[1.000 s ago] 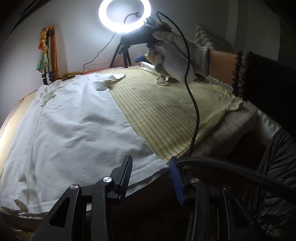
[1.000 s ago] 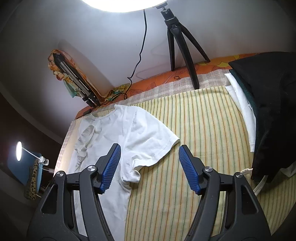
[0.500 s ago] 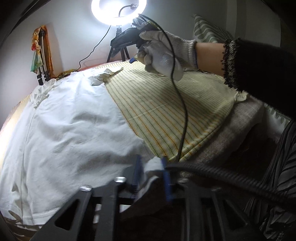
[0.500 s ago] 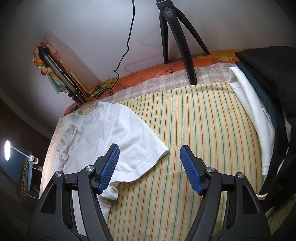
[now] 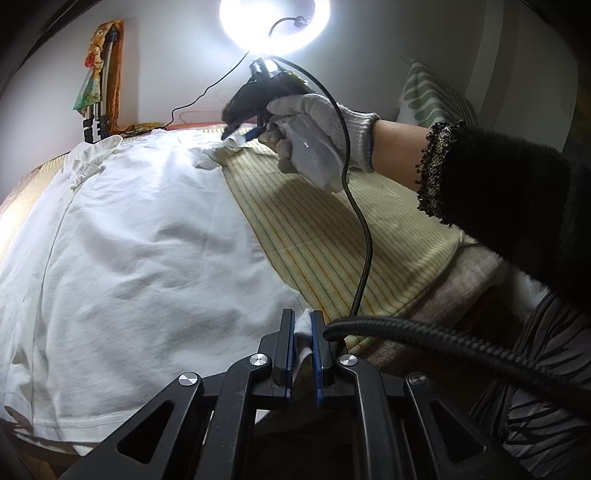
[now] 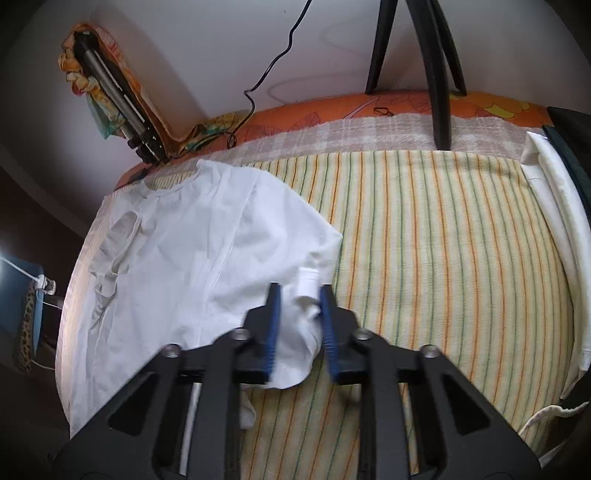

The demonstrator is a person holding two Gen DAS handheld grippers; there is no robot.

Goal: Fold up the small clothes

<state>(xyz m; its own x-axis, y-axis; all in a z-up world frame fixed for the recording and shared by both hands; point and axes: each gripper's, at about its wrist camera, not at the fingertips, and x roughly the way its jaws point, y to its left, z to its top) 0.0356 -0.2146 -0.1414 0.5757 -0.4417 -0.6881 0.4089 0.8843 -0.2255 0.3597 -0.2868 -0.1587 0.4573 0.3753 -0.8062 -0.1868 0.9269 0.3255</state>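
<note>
1. Bed [image 6: 424, 122]: orange patterned cover shows along the far edge by the wall.
2. A pale checked blanket [image 6: 332, 136] lies over it; a yellow striped cloth [image 6: 443, 258] lies on top of that.
3. White T-shirt [image 6: 177, 251] lies flat on the left part of the striped cloth, collar toward the wall.
4. Folded white and dark clothes [image 6: 554, 206] are stacked at the right edge.
5. Tripod legs [image 6: 439, 74] stand at the far edge.

T-shirt [image 5: 140, 236] flat on striped sheet [image 5: 332, 236]; ring light [image 5: 273, 22] behind; folded stack [image 6: 554, 236] at right.
</note>
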